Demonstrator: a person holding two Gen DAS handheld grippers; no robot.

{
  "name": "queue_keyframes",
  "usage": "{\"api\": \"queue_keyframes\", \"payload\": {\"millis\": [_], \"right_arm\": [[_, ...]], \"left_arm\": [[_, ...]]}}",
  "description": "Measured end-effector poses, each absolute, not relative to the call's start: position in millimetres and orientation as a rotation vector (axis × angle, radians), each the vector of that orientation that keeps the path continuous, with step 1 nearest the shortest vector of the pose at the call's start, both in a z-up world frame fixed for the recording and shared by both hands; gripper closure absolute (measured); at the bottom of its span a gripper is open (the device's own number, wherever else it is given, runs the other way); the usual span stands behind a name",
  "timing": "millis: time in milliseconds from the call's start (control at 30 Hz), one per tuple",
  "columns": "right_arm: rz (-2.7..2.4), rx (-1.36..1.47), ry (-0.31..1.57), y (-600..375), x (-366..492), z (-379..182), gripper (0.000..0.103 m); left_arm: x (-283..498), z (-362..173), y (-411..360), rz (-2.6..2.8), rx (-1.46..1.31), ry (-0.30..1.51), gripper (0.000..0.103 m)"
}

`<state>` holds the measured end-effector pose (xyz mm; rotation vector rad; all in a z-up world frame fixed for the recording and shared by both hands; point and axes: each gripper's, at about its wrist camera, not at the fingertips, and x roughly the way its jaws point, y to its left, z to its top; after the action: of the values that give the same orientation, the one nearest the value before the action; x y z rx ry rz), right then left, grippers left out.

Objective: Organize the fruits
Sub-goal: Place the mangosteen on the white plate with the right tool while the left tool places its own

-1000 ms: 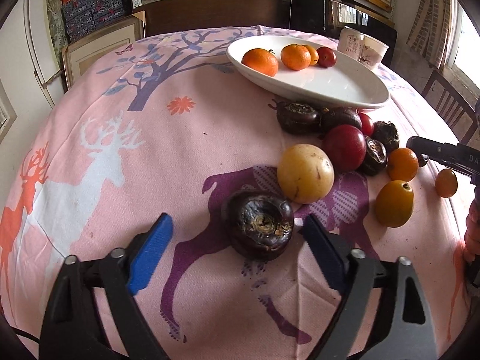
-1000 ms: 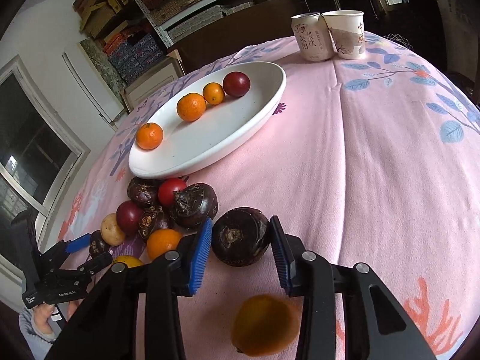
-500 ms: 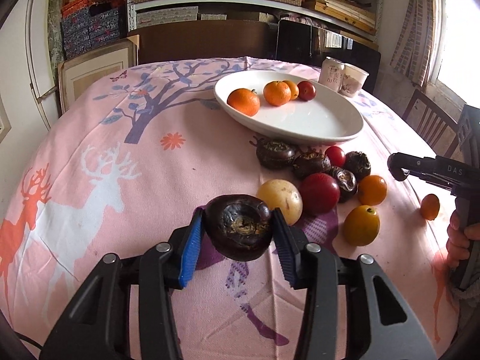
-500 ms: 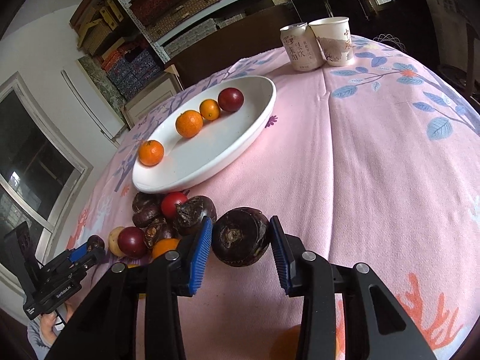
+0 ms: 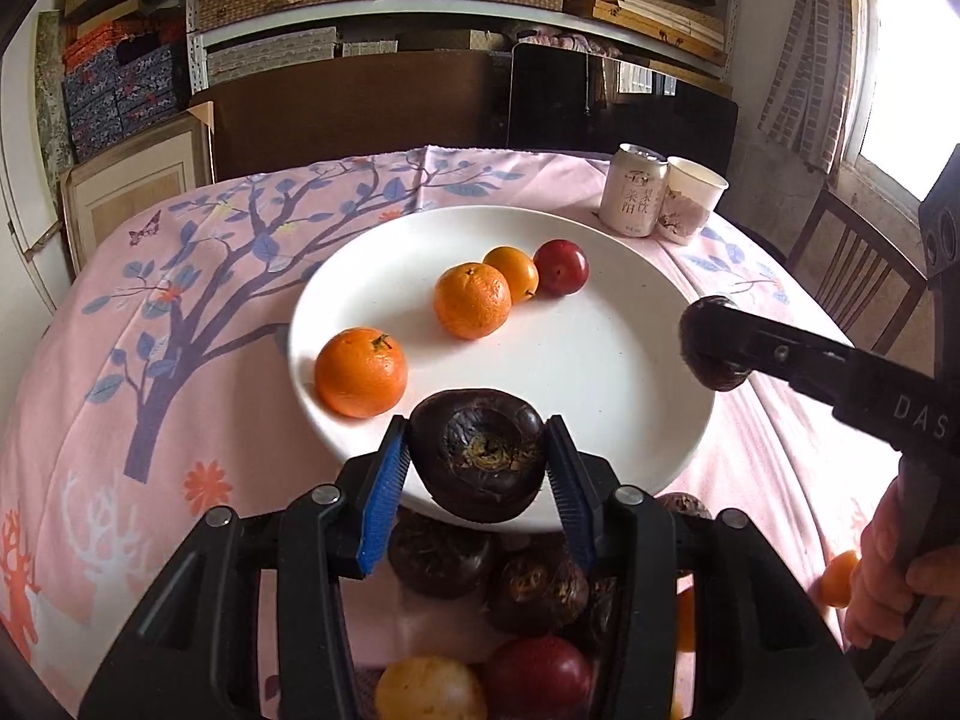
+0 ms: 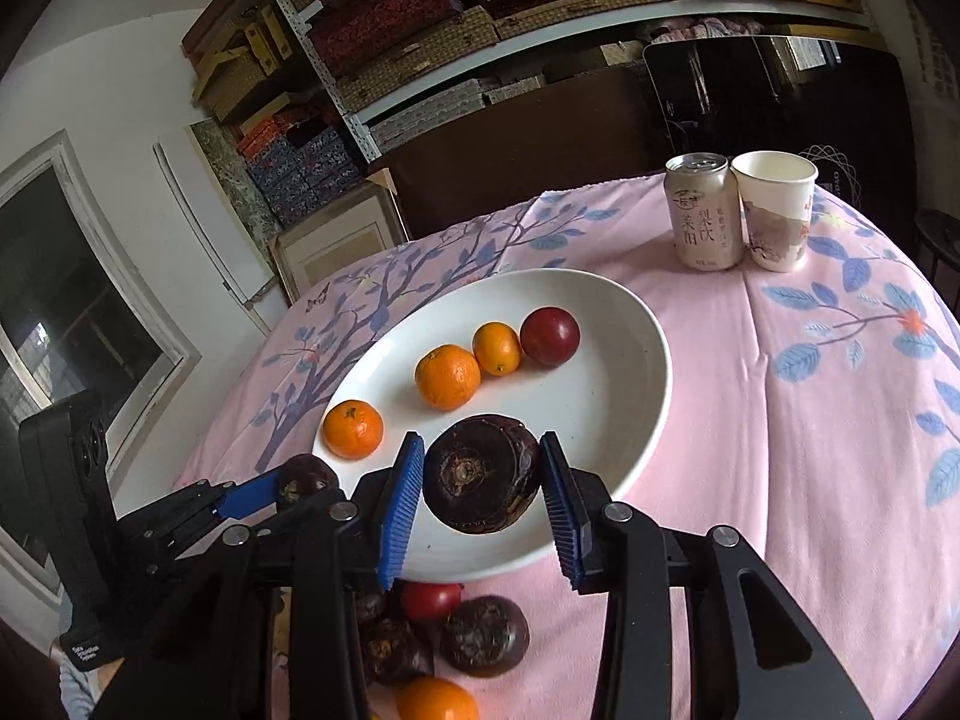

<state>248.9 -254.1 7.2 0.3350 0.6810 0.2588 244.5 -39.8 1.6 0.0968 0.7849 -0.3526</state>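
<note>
Four fruits already lie in the white plate [image 5: 630, 420]: two mandarins, a small orange fruit and a red plum [image 5: 561, 267]. A dark water chestnut [image 5: 477, 456] is held over the plate's near rim, clamped between the fingers of the left gripper [image 5: 477, 468]. A second water chestnut [image 6: 480, 474] sits between the fingers of the right gripper [image 6: 480, 486], which have just been opening slightly around it; it is not clear that both pads press on it. Left to be moved, several fruits are seen in a pile [image 5: 528, 594] on the table [image 6: 810, 420] just before the plate, so the task is judged well short of done.
</note>
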Motion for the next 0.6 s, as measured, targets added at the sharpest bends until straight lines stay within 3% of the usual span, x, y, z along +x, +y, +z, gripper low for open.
{"api": "queue_keyframes", "payload": {"millis": [33, 67, 100, 233, 533, 600], "right_arm": [[0.260, 0.330, 0.687, -254, 251, 3, 0.053], [0.247, 0.333, 0.689, -257, 252, 0, 0.036], [0.227, 0.344, 0.683, -260, 252, 0, 0.034], [0.225, 0.388, 0.652, -271, 243, 1, 0.034], [0.251, 0.530, 0.600, -300, 205, 0, 0.029], [0.259, 0.563, 0.576, -308, 194, 2, 0.024]], "left_arm": [[248, -2, -40, -0.352, 0.092, 0.791, 0.055], [249, -5, -39, -0.352, 0.087, 0.795, 0.046], [249, -6, -36, -0.353, 0.077, 0.793, 0.039], [238, 0, -24, -0.365, 0.065, 0.777, 0.038], [195, 3, 13, -0.290, 0.075, 0.734, 0.021], [185, -3, 21, -0.268, 0.084, 0.745, 0.021]]}}
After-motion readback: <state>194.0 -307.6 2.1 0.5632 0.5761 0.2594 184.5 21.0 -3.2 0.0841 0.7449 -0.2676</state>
